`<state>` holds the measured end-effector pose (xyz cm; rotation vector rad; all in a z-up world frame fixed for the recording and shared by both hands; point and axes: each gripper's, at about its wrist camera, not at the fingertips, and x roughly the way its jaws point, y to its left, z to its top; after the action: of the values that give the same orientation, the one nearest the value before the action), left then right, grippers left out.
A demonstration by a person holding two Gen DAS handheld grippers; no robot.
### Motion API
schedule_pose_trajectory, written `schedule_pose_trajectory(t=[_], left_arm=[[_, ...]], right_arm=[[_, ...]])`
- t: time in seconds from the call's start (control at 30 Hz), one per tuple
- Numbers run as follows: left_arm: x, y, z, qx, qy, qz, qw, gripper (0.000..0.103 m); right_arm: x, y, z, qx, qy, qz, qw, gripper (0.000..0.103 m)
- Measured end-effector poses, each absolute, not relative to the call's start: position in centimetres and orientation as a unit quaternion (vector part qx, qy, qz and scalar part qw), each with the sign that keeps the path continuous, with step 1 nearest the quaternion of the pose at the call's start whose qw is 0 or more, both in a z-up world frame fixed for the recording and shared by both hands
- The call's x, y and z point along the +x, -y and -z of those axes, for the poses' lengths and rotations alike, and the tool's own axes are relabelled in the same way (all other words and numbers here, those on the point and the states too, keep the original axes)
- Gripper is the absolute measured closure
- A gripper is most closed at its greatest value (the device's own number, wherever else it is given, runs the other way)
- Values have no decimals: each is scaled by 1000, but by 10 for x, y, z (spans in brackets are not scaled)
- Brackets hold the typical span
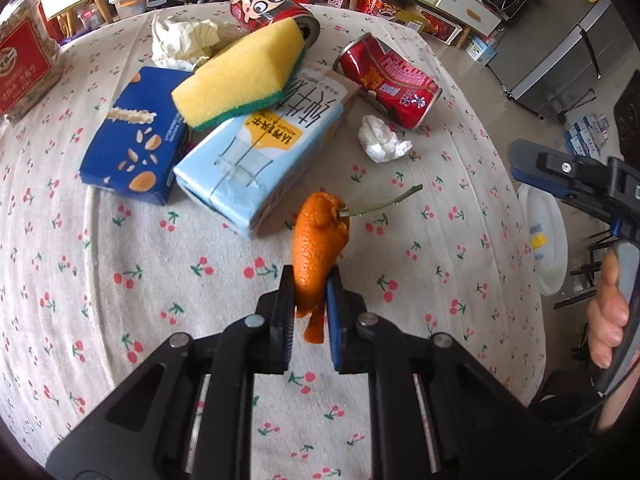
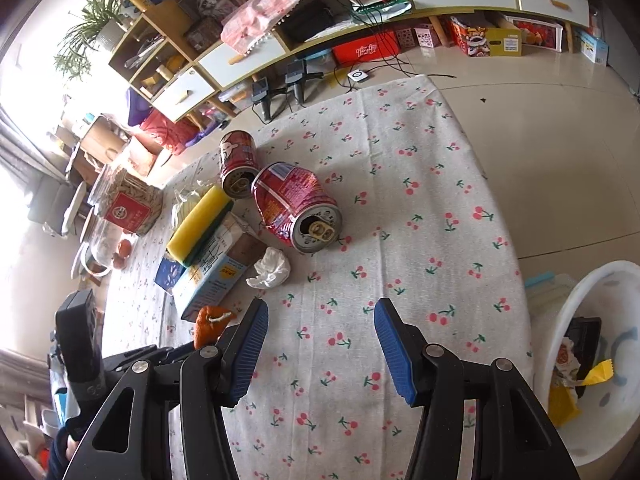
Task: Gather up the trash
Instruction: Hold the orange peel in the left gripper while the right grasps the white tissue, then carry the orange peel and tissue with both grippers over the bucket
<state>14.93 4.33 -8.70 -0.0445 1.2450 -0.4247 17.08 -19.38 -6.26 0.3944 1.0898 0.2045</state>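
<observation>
- the left gripper (image 1: 310,280) is pinching the orange peel (image 1: 320,240) between its two pads, low on the peel, just above the cherry cloth table (image 1: 120,280).
- the peel sticks up past the pads, with a green stem on top, so it looks like a small, floppy hold.
- to do this step well, keep the squeeze tight and lift slowly, so the peel does not slip or tear.
- the right gripper (image 2: 320,344) has its fingers spread apart and holds nothing. it hangs over bare cloth.
- the white bin (image 2: 592,344) sits off the table edge on the right side, with some trash inside already.
- carry the peel over the bin before letting go.
</observation>
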Motion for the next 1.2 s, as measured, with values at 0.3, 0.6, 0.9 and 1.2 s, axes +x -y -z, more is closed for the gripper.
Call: schedule_pose_trajectory(t=[0.3,0.6,0.9,1.2], left_arm=[[144,-69,74,-64,-589,210,778,87],[143,-79,66,-64,-578,211,786,87],[139,-74,62,-68,-572,212,789,87],[135,-55,61,-64,-571,229,786,87]], right_arm=[[199,158,84,204,-527,-119,816,46],[211,134,108,180,-537,-107,817,50],[201,130,105,183,-533,-111,818,90],[178,158,73,211,-520,-106,821,91]])
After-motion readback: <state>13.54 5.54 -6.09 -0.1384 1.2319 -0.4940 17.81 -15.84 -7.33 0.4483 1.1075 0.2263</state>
